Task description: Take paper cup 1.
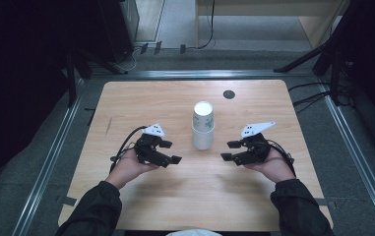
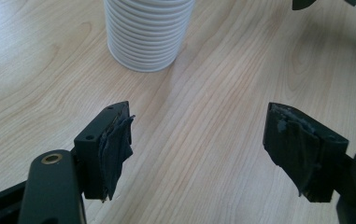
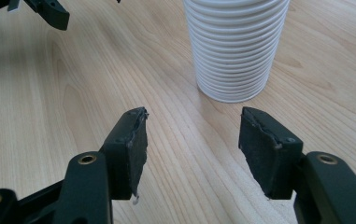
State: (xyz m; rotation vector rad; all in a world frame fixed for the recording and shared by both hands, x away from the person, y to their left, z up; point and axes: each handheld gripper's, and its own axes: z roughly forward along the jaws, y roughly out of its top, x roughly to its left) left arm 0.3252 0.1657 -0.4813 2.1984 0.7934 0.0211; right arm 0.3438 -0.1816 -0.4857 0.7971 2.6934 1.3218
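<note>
Both the left gripper (image 1: 171, 152) and right gripper (image 1: 228, 151) have jaws apart, empty; a careless nudge topples the tall white ribbed paper-cup stack (image 1: 203, 125) on the bench (image 1: 140, 98)

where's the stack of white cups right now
In the high view the stack of white ribbed paper cups stands upside down mid-table, between the two hand-held grippers, near the small dark round disc.
</note>
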